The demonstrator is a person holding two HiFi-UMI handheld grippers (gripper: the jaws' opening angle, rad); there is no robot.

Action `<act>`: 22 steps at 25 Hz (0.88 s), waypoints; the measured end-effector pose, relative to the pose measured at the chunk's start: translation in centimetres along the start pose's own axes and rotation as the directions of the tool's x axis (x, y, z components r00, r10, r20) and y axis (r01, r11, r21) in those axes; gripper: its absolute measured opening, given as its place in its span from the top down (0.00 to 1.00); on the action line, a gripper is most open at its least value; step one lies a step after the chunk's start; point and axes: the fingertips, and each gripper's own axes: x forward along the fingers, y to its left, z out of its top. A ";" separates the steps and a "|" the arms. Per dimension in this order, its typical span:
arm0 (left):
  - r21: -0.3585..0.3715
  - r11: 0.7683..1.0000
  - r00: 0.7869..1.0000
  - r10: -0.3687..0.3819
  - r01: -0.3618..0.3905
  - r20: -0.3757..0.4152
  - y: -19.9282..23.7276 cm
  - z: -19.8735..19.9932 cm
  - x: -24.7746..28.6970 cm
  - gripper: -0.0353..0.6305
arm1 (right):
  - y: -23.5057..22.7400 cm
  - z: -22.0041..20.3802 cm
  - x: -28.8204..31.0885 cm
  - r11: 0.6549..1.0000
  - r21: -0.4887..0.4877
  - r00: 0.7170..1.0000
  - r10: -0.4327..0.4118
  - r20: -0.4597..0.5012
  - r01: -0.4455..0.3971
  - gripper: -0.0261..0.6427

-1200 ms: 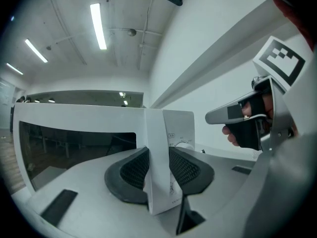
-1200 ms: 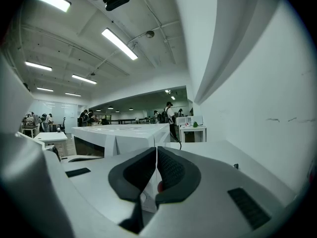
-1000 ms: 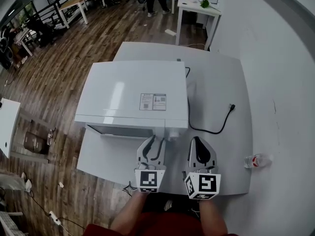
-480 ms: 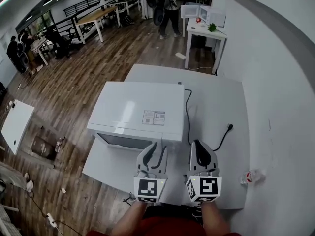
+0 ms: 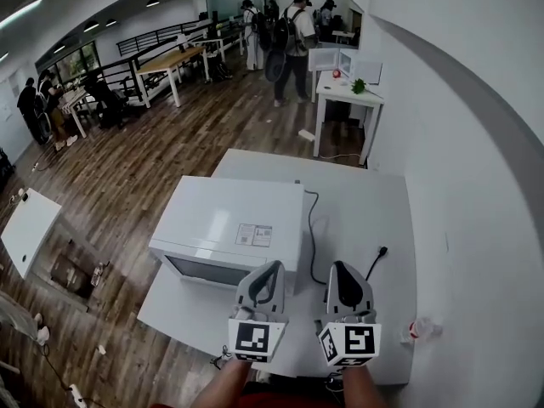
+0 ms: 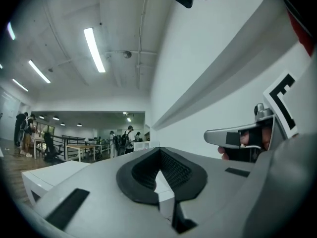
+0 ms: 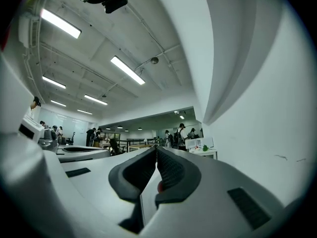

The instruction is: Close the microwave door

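The white microwave (image 5: 229, 219) stands on the white table (image 5: 365, 219), its dark-windowed door flat against the front. Both grippers hover side by side at the table's near edge, in front of the microwave's right corner and above it, touching nothing. My left gripper (image 5: 270, 270) has its jaws shut with nothing between them. My right gripper (image 5: 341, 270) is also shut and empty. In the left gripper view the closed left gripper (image 6: 159, 151) points level into the room. The right gripper (image 7: 156, 150) does the same in its own view.
A black power cord (image 5: 311, 223) runs from behind the microwave to a loose plug (image 5: 380, 251). A plastic bottle (image 5: 422, 330) lies at the table's right edge by the wall. Beyond stand another white table (image 5: 348, 92) and several people.
Both grippers have risen and the view has tilted up to take in more of the room. The left jaws, open before, are now shut.
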 end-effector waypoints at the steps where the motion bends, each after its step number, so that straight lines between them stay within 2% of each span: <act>1: -0.007 1.000 1.000 0.008 -0.008 -0.001 0.1 0.2 0.1 0.91 | 0.1 0.2 0.0 1.000 -0.005 1.000 0.004 0.000 -0.004 0.92; 5: -0.006 0.999 0.999 0.036 -0.036 -0.004 0.5 0.5 0.3 0.91 | 0.4 0.5 0.2 1.000 -0.024 1.000 0.020 0.004 -0.020 0.92; 14: -0.026 0.999 0.999 0.043 -0.044 -0.008 0.9 0.1 -0.2 0.91 | 1.1 0.8 0.1 0.999 -0.034 1.000 0.031 0.002 -0.031 0.92; 22: -0.012 0.999 0.999 0.044 -0.044 -0.006 1.2 0.3 -0.3 0.91 | 1.5 1.1 0.4 0.998 -0.052 0.999 0.035 -0.002 -0.035 0.92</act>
